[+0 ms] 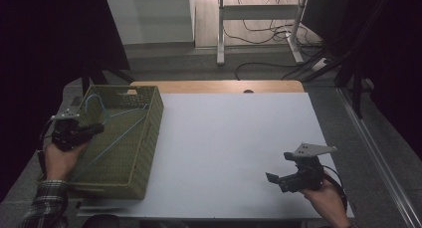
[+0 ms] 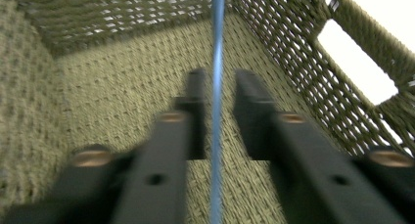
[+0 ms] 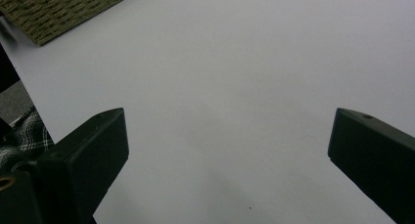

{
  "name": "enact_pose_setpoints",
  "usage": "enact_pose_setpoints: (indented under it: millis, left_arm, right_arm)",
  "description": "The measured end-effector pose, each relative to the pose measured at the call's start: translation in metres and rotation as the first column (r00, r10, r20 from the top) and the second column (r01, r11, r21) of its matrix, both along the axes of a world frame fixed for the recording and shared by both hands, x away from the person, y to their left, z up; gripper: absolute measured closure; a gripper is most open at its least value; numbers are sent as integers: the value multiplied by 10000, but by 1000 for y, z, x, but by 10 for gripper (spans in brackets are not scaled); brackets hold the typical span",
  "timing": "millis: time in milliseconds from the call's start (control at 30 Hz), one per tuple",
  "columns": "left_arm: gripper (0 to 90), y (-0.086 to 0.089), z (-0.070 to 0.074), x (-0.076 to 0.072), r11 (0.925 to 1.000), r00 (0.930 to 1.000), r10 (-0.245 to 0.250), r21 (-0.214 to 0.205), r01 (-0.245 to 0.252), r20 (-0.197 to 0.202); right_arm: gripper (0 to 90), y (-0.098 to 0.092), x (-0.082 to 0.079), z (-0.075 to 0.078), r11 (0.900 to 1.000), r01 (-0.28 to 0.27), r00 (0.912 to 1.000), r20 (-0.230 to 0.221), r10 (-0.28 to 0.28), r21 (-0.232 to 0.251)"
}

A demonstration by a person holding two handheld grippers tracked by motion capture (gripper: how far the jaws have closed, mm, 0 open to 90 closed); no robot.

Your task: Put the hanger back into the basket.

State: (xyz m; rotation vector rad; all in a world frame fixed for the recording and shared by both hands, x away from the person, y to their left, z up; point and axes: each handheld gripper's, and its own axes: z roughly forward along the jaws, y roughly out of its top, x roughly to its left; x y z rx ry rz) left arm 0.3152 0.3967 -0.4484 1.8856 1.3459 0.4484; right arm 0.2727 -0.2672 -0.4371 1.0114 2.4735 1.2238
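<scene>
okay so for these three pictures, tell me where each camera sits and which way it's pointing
High view: above the person's side, looking forward and down on the white table, the green basket, both hands and grippers.
Left gripper view: rides the left gripper, facing into the basket; its black jaws flank a blue cord.
Right gripper view: rides the right gripper, jaws wide apart, facing the table.
Shared: the basket appears in all three.

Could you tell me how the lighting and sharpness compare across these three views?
High view: dim, with dark edges, though the woven basket reads clearly. Left gripper view: the jaws and the blue cord are blurred, and the basket's handle opening glares white. Right gripper view: evenly lit white tabletop, soft close-up jaws.
</scene>
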Motion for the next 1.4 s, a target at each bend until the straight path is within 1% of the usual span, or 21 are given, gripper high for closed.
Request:
enact_pose_setpoints:
  millis: [33,100,133,167,200,233,267,367,467,533,633,700,767,800,867,900,1067,1133,1267,1333,1400]
  left_arm:
    - [676,0,2,-1,10000,9999,94,-21,-94,56]
    - [561,-1,6,-3,9992,9993,355,195,-357,92]
    - [489,-1,9,-4,9991,9991,407,140,-409,134]
    - [428,-1,11,-6,9992,9990,402,57,-403,195]
    - [386,-3,16,-10,9995,9990,238,-219,-230,369]
    - [319,-4,18,-12,9992,9991,88,-387,-71,414]
    - [283,-6,20,-14,9987,9991,-53,-499,74,416]
    - [219,-17,29,-22,9962,9969,-587,-610,619,524]
    - [168,-31,37,-30,9915,9921,-1106,-620,1142,594]
    - [112,-41,43,-35,9862,9881,-1411,-786,1457,608]
    - [82,-56,50,-43,9760,9801,-1831,-1049,1906,769]
    - [60,-67,53,-50,9684,9729,-2142,-1111,2232,870]
    - [56,-75,55,-57,9633,9682,-2303,-1180,2410,976]
    - [51,-81,55,-61,9575,9637,-2470,-1271,2587,1009]
    - [33,-90,53,-69,9542,9597,-2589,-1253,2718,1096]
    - [31,-95,51,-73,9505,9561,-2703,-1268,2837,1132]
    - [11,-117,35,-92,9467,9459,-2997,-837,3109,1242]
    - [9,-124,26,-99,9412,9401,-3137,-872,3265,1336]
    - [0,-135,11,-108,9449,9403,-3193,-363,3254,1174]
    - [0,-137,4,-110,9446,9414,-3184,-468,3250,1110]
    - [0,-139,-2,-111,9441,9412,-3244,-290,3283,940]
  right_arm:
    - [12,0,0,0,10000,22,10000,-11,-22,4]
    - [12,-1,0,0,10000,33,10000,0,-33,25]
    - [12,-1,0,0,10000,28,10000,17,-28,32]
    - [12,-1,-1,1,10000,45,10000,22,-45,44]
    - [12,-2,-1,1,10000,57,10000,11,-58,32]
    - [11,-2,-1,1,9999,86,10000,24,-86,70]
    - [11,-2,-1,1,9999,89,10000,42,-89,85]
    - [9,-4,-2,2,9998,127,9999,53,-127,124]
    - [8,-6,-3,3,9995,226,9997,32,-227,228]
    - [8,-8,-5,4,9993,293,9995,64,-294,249]
    - [8,-10,-8,6,9990,367,9992,161,-372,266]
    - [8,-12,-9,6,9987,438,9988,186,-443,254]
    - [8,-13,-11,6,9984,512,9985,174,-516,232]
    - [8,-13,-12,6,9984,526,9984,182,-530,212]
    - [7,-14,-14,5,9982,575,9981,205,-579,189]
    - [6,-14,-15,5,9980,605,9980,194,-608,156]
    - [5,-15,-19,3,9978,660,9975,242,-661,67]
    - [5,-15,-20,1,9977,671,9975,220,-672,53]
    - [5,-16,-23,-2,9979,632,9976,258,-636,158]
    - [6,-16,-23,-4,9979,628,9976,289,-632,125]
    - [6,-17,-24,-6,9981,616,9976,318,-618,69]
